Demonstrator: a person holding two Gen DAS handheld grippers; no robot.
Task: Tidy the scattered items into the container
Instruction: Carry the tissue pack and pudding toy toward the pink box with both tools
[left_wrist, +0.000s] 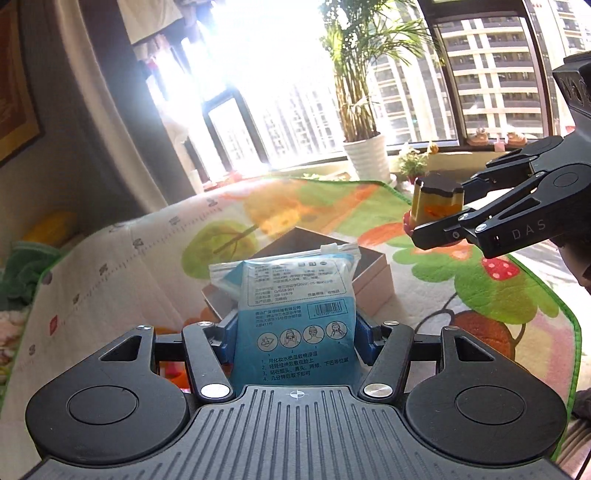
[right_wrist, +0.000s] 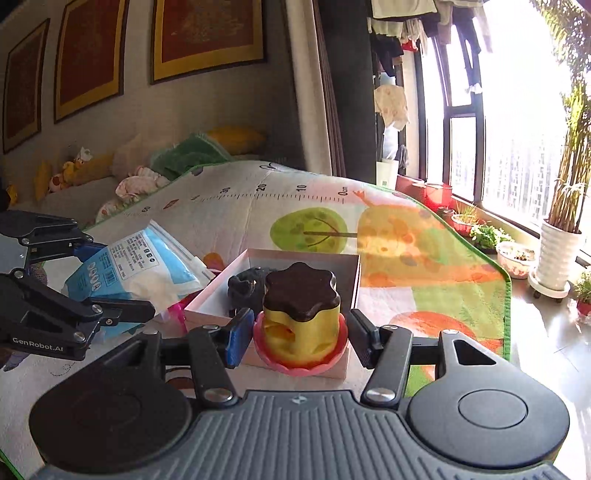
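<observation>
My left gripper (left_wrist: 295, 332) is shut on a blue and white packet of cotton pads (left_wrist: 295, 314) and holds it upright above the near side of the pink open box (left_wrist: 373, 275). The packet also shows in the right wrist view (right_wrist: 144, 269), left of the box (right_wrist: 343, 295). My right gripper (right_wrist: 301, 332) is shut on a yellow toy with a brown flower-shaped lid and pink base (right_wrist: 301, 317), held over the box's near edge. From the left wrist view the toy (left_wrist: 437, 201) hangs up at the right. A black item (right_wrist: 245, 286) lies inside the box.
A colourful play mat (right_wrist: 424, 266) with trees, fruit and a ruler print covers the surface. A pink object (right_wrist: 177, 314) lies beside the box's left wall. Potted plants (right_wrist: 557, 254) stand by the window at right. Cushions and soft toys (right_wrist: 74, 173) sit at the far left.
</observation>
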